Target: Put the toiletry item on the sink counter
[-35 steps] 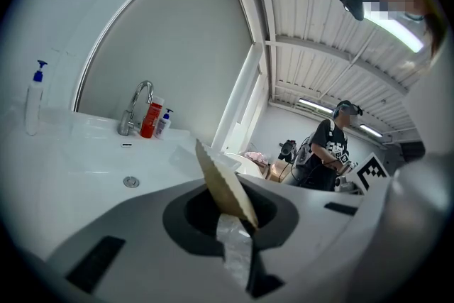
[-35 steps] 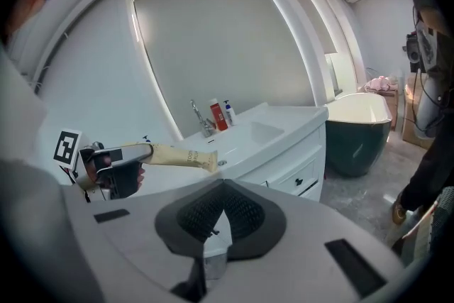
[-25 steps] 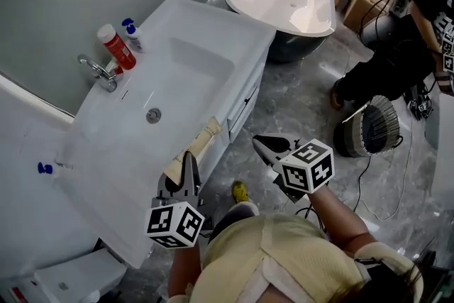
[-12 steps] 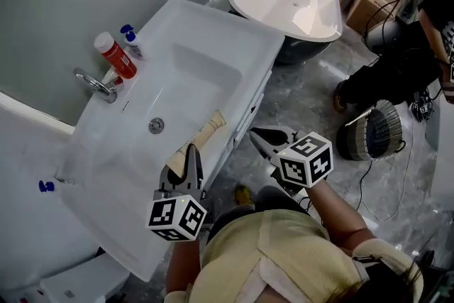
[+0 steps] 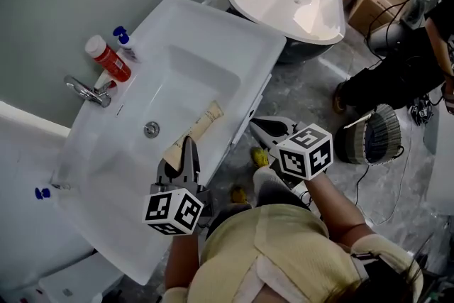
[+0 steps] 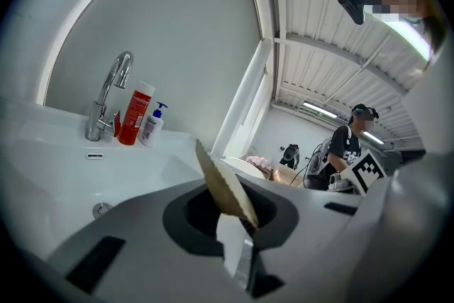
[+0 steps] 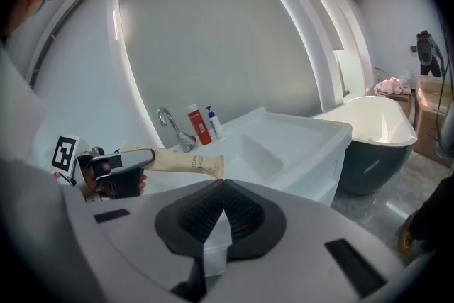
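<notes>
Head view: a white bathtub (image 5: 294,0) stands beyond the white sink counter (image 5: 213,32). The left gripper (image 5: 186,151) hangs over the counter's basin. Its jaws pinch one end of a tan toiletry packet (image 5: 201,125), which slants out over the basin, held in the air. The right gripper (image 5: 257,130), jaws pressed together on nothing, hangs over the grey floor just beside the counter's front. By the wall, a red bottle (image 5: 108,58), a blue-capped pump bottle (image 5: 125,41) and a chrome faucet (image 5: 86,91) stand close together.

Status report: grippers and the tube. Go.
Left gripper shut on the tube, over the sink counter. Right gripper shut, empty. Bottles by the faucet, clear of the tube.
</notes>
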The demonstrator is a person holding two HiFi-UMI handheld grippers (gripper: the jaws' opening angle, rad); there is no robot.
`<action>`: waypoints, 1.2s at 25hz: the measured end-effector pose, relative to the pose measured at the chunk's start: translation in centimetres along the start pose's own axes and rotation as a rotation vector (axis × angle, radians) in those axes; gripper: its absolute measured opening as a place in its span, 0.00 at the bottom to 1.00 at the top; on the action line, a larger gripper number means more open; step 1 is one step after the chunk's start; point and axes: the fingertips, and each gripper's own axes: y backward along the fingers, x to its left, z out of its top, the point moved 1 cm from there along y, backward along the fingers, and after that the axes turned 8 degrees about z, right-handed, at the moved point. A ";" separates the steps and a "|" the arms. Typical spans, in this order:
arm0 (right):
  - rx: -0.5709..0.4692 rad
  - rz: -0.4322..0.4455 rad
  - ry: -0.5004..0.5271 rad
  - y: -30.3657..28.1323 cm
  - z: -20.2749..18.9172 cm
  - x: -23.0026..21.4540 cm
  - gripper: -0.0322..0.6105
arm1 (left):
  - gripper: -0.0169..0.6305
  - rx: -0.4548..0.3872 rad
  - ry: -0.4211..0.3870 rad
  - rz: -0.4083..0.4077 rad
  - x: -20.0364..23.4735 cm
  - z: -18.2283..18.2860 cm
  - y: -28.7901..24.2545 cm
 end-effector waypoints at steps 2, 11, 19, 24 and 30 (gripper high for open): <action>0.008 0.011 0.007 -0.3 0.6 -1.0 0.09 | 0.12 -0.015 0.012 0.003 -0.3 0.3 -1.1; 0.045 0.066 0.037 -1.4 3.3 -5.1 0.09 | 0.12 -0.038 0.024 0.029 -2.3 1.0 -6.0; 0.055 0.093 0.048 -2.3 4.9 -7.7 0.09 | 0.12 -0.018 0.017 0.034 -3.4 1.0 -10.0; 0.059 0.091 0.038 -2.3 5.4 -9.6 0.09 | 0.12 0.001 0.012 0.029 -4.3 0.8 -12.4; 0.075 0.091 0.033 -2.9 5.8 -11.4 0.09 | 0.12 0.019 0.028 0.028 -4.7 0.6 -15.3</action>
